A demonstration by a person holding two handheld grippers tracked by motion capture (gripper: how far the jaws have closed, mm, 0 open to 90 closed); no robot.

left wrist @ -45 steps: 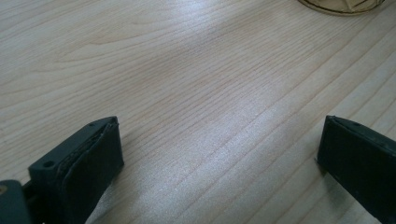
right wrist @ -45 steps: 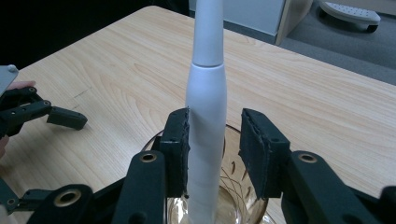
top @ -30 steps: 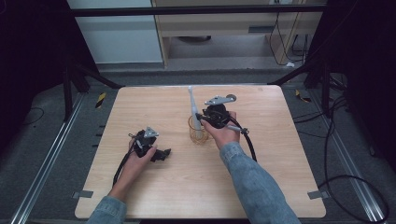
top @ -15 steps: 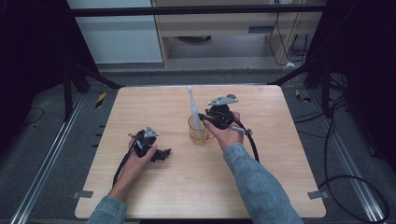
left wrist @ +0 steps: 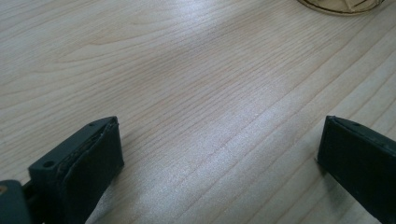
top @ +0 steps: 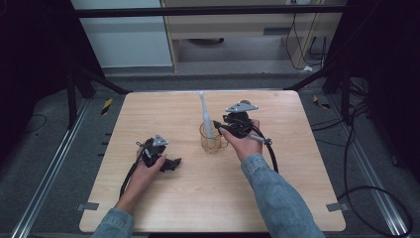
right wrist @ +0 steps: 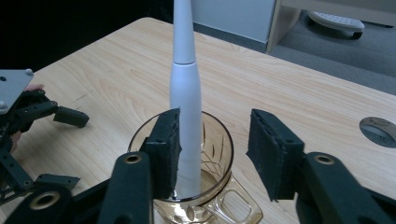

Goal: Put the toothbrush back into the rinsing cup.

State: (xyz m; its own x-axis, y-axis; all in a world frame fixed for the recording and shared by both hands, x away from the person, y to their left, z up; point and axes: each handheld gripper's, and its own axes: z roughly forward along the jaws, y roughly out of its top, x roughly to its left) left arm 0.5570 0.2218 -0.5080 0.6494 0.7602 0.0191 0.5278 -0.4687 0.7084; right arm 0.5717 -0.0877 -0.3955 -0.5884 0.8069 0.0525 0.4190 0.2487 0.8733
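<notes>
A white toothbrush [top: 206, 115] stands nearly upright in an amber glass mug [top: 211, 139] near the middle of the worktop [top: 297, 163]. In the right gripper view the toothbrush [right wrist: 186, 98] leans against the mug's near-left rim, its lower end resting inside the mug [right wrist: 219, 186], whose handle points toward the camera.

The right hand-held gripper [top: 218, 126] sits just to the right of the mug, held by the right hand [top: 243, 140], with its grey plate on top and its cable trailing toward the person. In its own view the right hand-held gripper [right wrist: 215, 149] hovers over the mug's mouth. Its jaws have just been opening: the left jaw sits close against the toothbrush body, the right jaw stands clear of it, and a plain gap shows between the toothbrush and that jaw, so the grip is released.

The left hand-held gripper [top: 173, 163] rests low on the worktop, well apart from the mug to the left, in the left hand [top: 144, 171]. In its own view the left hand-held gripper [left wrist: 219, 158] has its jaws spread wide over bare wood, nothing between them, and the mug's base [left wrist: 343, 4] shows at the top edge.
</notes>
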